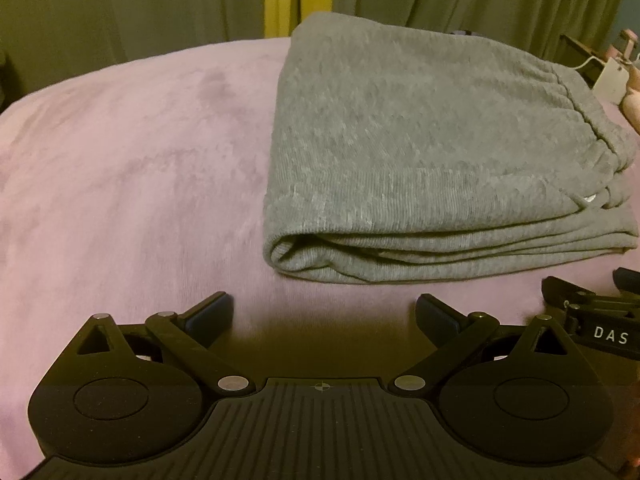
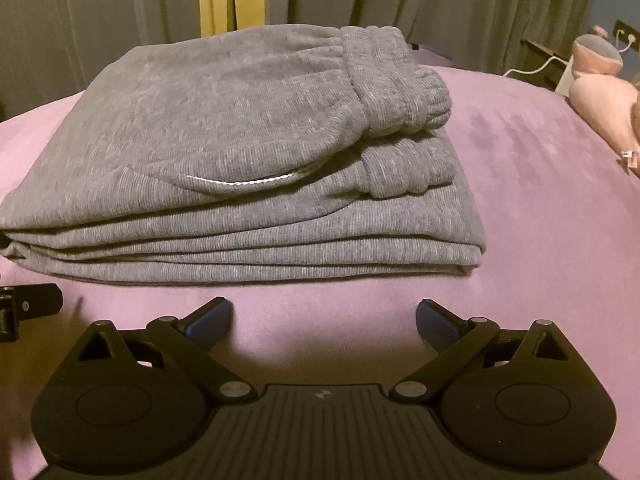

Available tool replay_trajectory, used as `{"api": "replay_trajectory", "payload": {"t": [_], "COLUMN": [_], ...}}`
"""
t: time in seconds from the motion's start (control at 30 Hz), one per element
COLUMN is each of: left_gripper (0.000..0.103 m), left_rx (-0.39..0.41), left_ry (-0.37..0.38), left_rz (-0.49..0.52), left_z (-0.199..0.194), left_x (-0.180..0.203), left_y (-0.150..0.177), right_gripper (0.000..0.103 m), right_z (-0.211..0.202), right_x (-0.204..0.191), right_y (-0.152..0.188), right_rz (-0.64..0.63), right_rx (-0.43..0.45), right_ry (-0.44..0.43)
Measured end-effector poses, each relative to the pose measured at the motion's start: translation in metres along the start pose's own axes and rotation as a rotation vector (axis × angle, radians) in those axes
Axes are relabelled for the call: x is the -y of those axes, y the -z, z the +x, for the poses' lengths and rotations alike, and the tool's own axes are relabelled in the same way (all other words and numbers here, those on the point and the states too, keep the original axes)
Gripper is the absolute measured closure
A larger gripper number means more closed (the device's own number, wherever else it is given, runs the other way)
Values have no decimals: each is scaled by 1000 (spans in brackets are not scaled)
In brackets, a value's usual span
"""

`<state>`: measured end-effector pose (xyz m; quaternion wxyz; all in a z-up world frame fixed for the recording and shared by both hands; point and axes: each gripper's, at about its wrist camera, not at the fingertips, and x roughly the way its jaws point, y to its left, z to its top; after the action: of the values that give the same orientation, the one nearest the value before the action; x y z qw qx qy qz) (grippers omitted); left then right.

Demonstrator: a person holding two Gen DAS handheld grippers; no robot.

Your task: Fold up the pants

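Nearest: left gripper [image 1: 324, 314] and right gripper [image 2: 324, 316], both spread wide, holding nothing. Just ahead of the fingertips on the pink bedspread [image 1: 120, 168]: grey pants [image 2: 240, 168], stacked in layers, apparently folded. Best now: press the top flat, square the edges, avoid snagging the drawstring [image 2: 240, 181].

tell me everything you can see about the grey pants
The grey pants look like soft ribbed knit sweatpants, folded into a compact stack of several layers. The gathered elastic waistband lies on top at the right side, and a white drawstring peeks out beneath a fold. They rest flat on the pink blanket. Neither open gripper touches them.
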<state>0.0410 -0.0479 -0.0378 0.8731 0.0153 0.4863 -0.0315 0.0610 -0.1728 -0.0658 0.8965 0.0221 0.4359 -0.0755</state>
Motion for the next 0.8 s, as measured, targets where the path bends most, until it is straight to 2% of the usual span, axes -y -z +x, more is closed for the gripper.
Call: {"api": "replay_trajectory", "payload": {"t": [0.3, 0.57, 0.8], "left_gripper": [1, 1, 1], "left_rx": [-6, -16, -4], "left_ry": [-24, -4, 29], "left_rz": [13, 6, 39], "left_z": [2, -1, 1], "left_x": [6, 6, 3], "left_y": [0, 1, 0], "right_gripper": [4, 4, 4], "right_z": [-1, 1, 4], "right_x": [3, 3, 3], "right_y": [12, 11, 6], "right_rz": [-24, -8, -5], "right_rx": [61, 60, 24], "right_ry": [-27, -18, -20]}}
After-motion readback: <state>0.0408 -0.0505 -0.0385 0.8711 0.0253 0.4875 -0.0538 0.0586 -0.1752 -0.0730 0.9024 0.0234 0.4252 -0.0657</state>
